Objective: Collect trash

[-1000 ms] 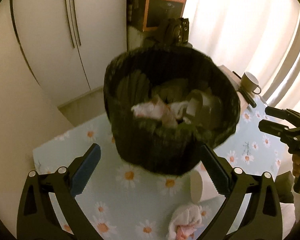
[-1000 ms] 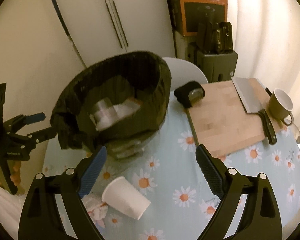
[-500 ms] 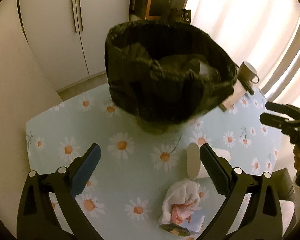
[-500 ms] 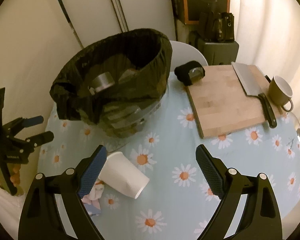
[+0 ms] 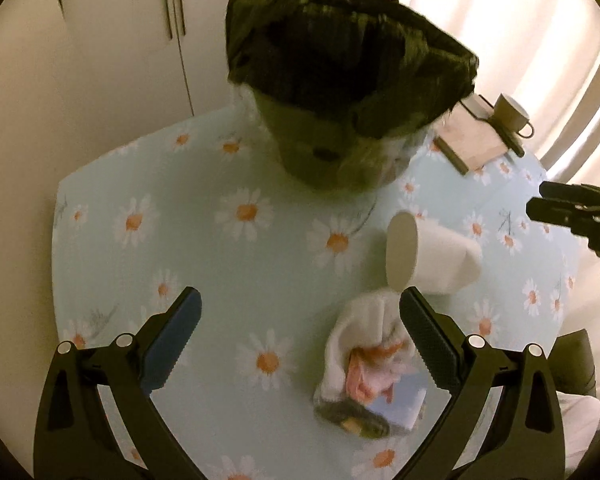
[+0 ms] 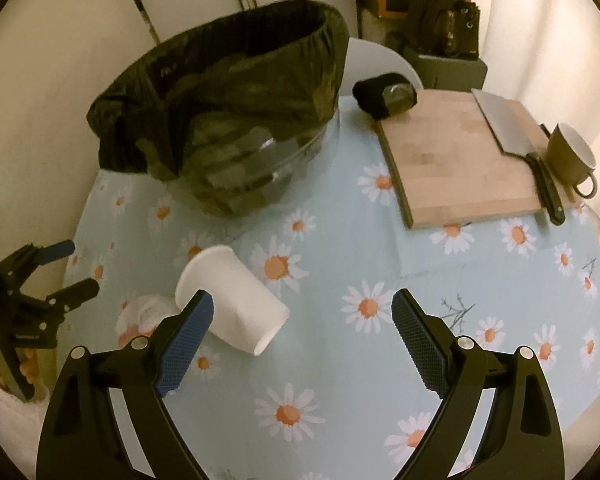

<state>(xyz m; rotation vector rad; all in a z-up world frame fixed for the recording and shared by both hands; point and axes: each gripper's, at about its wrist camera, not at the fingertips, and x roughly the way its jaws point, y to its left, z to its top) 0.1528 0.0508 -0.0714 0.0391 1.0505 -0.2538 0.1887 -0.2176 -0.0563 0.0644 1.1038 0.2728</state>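
Hovering, both empty: left tongs (image 5: 300, 340) spread above the desk (image 5: 204, 264), crumpled tissue wad (image 5: 364, 352) just inside the right finger; right tongs (image 6: 302, 340) spread, tipped paper cup (image 6: 232, 304) lying against the left pad. Lined trash bin (image 6: 224, 120) stands beyond both items, touching neither. Risk: cup is round and light, likely to roll or crush under an off-centre squeeze; loose wad may shed scraps. Bystanders: cutting board (image 6: 460, 156), cleaver (image 6: 504, 124), mug (image 6: 572, 156), well clear of either path
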